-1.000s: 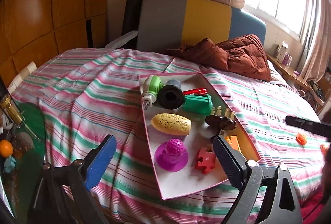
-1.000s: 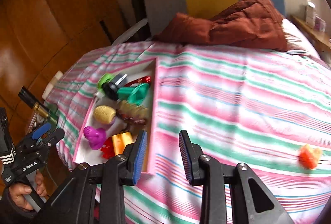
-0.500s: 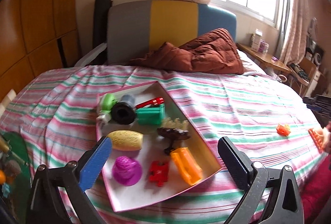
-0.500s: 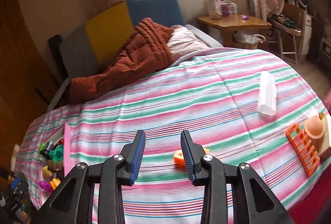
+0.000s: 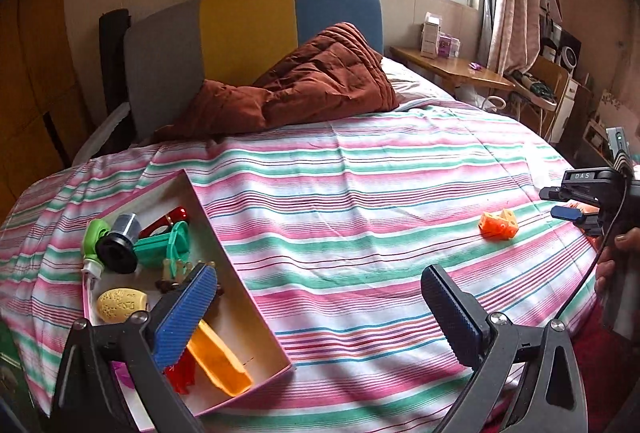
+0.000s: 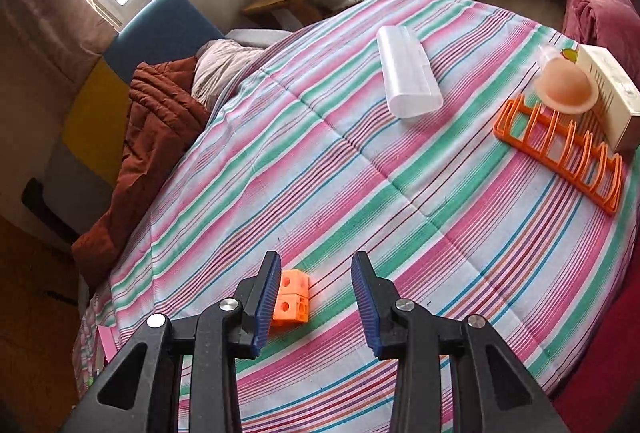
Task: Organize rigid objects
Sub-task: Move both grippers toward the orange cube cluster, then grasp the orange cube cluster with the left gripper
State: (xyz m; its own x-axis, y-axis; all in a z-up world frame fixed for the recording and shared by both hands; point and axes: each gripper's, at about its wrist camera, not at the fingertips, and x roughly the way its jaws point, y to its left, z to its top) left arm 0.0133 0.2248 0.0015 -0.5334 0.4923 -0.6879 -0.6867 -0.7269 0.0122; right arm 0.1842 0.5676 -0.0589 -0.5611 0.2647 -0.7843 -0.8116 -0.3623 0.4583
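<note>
A pink-edged shallow box (image 5: pixel 244 295) lies on the striped bed at the left, holding several toys: a yellow oval (image 5: pixel 120 304), a green piece (image 5: pixel 168 247), a black cylinder (image 5: pixel 116 253), an orange piece (image 5: pixel 220 361). My left gripper (image 5: pixel 316 307) hovers open and wide over the box's near corner, nothing between its fingers. An orange holed block (image 5: pixel 498 225) (image 6: pixel 290 297) lies alone on the bed. My right gripper (image 6: pixel 316 297) hangs just above it, jaws opening, the block beside the left finger and untouched.
A clear plastic case (image 6: pixel 408 71), an orange rack (image 6: pixel 560 149), a peach dome (image 6: pixel 566 87) and a cream carton (image 6: pixel 612 97) lie toward the bed's far side. A brown quilt (image 5: pixel 304 89) is heaped by the headboard. A wooden side table (image 5: pixel 452 67) stands past the bed.
Both grippers swung right across the bed. The left one left the box middle and spread a little wider. The right one moved from the box edge to the orange block, its jaws parting.
</note>
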